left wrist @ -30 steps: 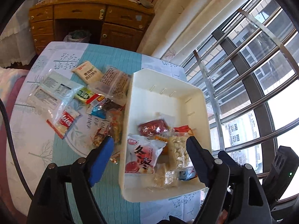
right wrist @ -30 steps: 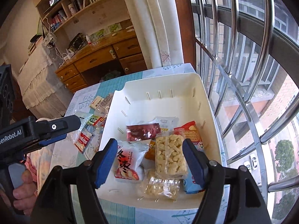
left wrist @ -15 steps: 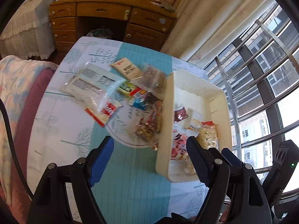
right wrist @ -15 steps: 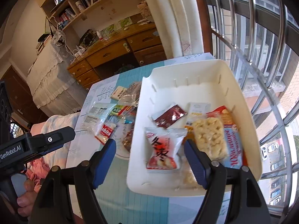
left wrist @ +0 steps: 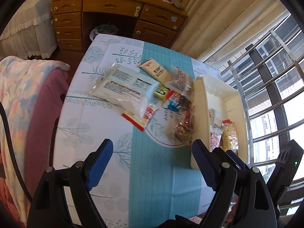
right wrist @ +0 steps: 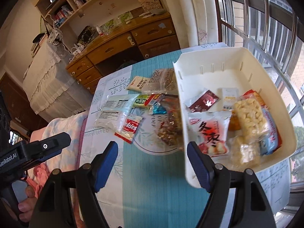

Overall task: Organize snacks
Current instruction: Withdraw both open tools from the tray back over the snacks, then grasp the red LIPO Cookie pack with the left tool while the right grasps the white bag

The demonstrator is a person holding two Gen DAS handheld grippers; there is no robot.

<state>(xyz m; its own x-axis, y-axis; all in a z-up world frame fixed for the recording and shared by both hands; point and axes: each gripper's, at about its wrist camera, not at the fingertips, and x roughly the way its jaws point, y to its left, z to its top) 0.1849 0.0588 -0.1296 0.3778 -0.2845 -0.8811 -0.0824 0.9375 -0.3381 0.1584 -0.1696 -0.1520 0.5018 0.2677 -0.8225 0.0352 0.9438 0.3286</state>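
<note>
Over the near end of the table [left wrist: 79, 125], above its teal runner [left wrist: 152, 180], both claws hang wide with nothing between the blue pads; the left gripper [left wrist: 152, 168] has just been opening further. The right gripper [right wrist: 152, 166] has its right pad just in front of the white bin's [right wrist: 235, 58] near corner. In the bin lie a red-and-white pouch [right wrist: 209, 134], puffed-rice bars [right wrist: 248, 117] and a dark red sachet [right wrist: 205, 101]. Left of the bin, loose snacks are heaped on the table: a cookies pack [right wrist: 131, 128], a clear nut bag [right wrist: 171, 127], a large white bag [left wrist: 123, 87]. Beyond stands a wooden desk [left wrist: 114, 5].
</note>
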